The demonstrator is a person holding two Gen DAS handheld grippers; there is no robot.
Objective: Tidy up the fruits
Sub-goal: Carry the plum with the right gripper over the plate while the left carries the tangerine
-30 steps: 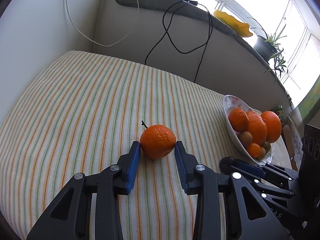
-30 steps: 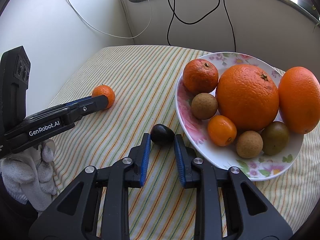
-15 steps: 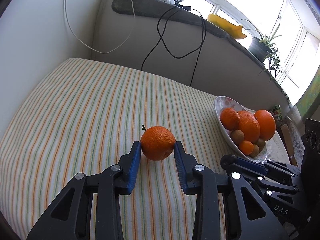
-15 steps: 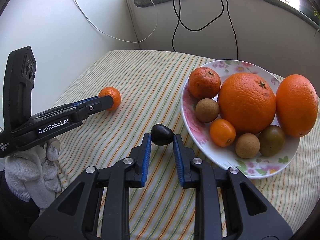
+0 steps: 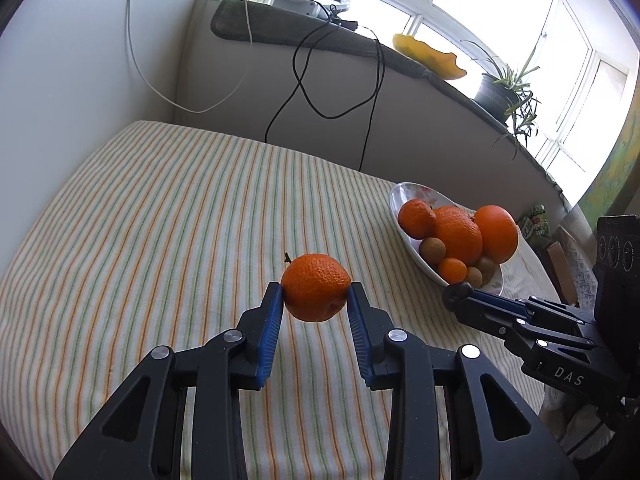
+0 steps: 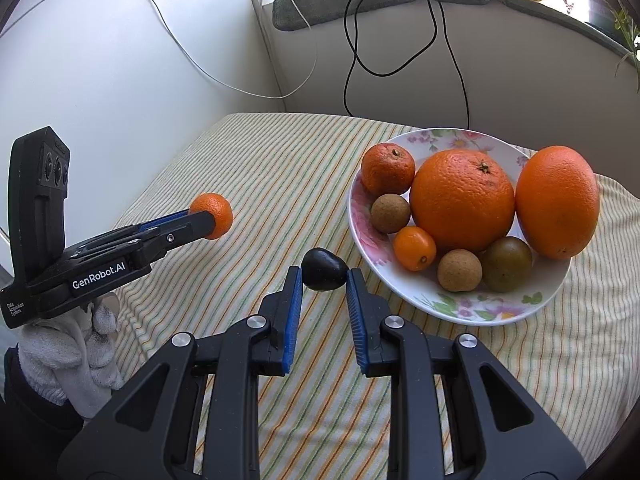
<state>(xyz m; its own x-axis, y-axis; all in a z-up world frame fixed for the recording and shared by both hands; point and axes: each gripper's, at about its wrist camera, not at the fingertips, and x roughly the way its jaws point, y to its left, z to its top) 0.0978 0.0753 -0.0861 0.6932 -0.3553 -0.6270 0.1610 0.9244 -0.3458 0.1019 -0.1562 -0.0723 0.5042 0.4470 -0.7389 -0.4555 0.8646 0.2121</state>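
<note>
Between the left tool (image 5: 315, 300): a mandarin (image 5: 315, 293).

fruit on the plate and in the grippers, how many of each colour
Orange: 5, four on the plate, one in the left gripper
Brown: 2
Olive green: 1
Dark, nearly black: 1, in the right gripper
Total: 9

"GenRobot.AI" on left tongs (image 6: 208, 220); "DAS" on right tongs (image 5: 460, 298)

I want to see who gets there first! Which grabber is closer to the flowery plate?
Right. The right gripper, holding a dark fruit, is beside the plate; the left gripper, holding a mandarin, is farther off.
</note>
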